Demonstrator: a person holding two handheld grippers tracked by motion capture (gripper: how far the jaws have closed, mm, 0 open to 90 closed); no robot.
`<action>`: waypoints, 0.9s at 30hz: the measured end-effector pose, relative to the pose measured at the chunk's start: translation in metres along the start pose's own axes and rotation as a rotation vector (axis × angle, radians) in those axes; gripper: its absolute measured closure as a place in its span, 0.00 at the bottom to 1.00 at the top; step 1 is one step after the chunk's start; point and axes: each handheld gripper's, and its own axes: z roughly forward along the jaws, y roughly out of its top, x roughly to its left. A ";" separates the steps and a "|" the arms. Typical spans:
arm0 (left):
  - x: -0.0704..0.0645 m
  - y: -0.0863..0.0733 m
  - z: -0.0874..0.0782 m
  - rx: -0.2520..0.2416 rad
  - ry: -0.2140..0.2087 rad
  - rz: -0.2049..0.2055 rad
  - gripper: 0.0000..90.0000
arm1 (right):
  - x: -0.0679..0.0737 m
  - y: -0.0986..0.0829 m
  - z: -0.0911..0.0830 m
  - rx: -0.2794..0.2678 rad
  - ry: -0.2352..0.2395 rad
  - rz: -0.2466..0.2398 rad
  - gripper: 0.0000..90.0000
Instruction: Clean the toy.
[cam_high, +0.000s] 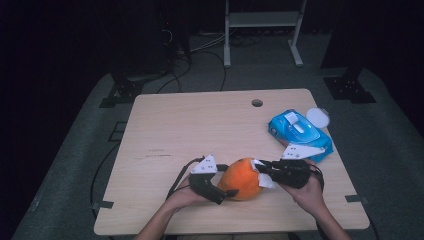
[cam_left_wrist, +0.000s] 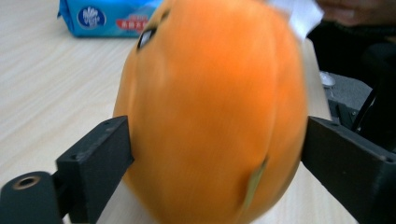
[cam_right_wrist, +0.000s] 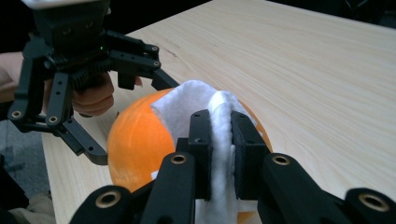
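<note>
Spanning most of the high view is one light wooden table (cam_high: 190, 130), with a single round hole (cam_high: 257, 103) near its far edge. Next in size come two things on it: one blue pack of wet wipes (cam_high: 299, 133) at the far right, its one flap lid (cam_high: 318, 118) swung open beside it, and one orange round fruit-like object (cam_high: 242, 179), which sits near the table's near edge, between the person's two hands. Two grippers work on this orange object. The left gripper (cam_high: 220, 192) has its two jaws pressed against opposite flanks of it; in the left gripper view the orange object (cam_left_wrist: 210, 112) bulges between the jaws, both touching its skin, so this gripper is clamped on it. The right gripper (cam_right_wrist: 219, 140) has its two jaws squeezed together on one folded white wipe (cam_right_wrist: 196, 105), which drapes over the top of the orange object (cam_right_wrist: 135, 140) and touches it. In the right gripper view the left gripper (cam_right_wrist: 126, 121) stands behind the fruit, held by a hand (cam_right_wrist: 93, 95). One small dark mark shows on the orange skin in the left gripper view, perhaps a stem end or a sticker; blur makes it hard to tell.
</note>
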 end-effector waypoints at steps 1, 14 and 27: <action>0.001 -0.003 0.003 -0.005 0.000 -0.005 0.08 | -0.003 -0.001 0.000 -0.003 0.004 0.015 0.88; -0.008 0.018 -0.016 0.028 0.052 0.004 0.31 | -0.009 -0.004 0.002 -0.001 0.018 0.082 0.88; -0.009 0.015 -0.002 0.042 0.084 -0.012 0.26 | 0.022 0.008 0.010 -0.011 0.040 -0.022 0.88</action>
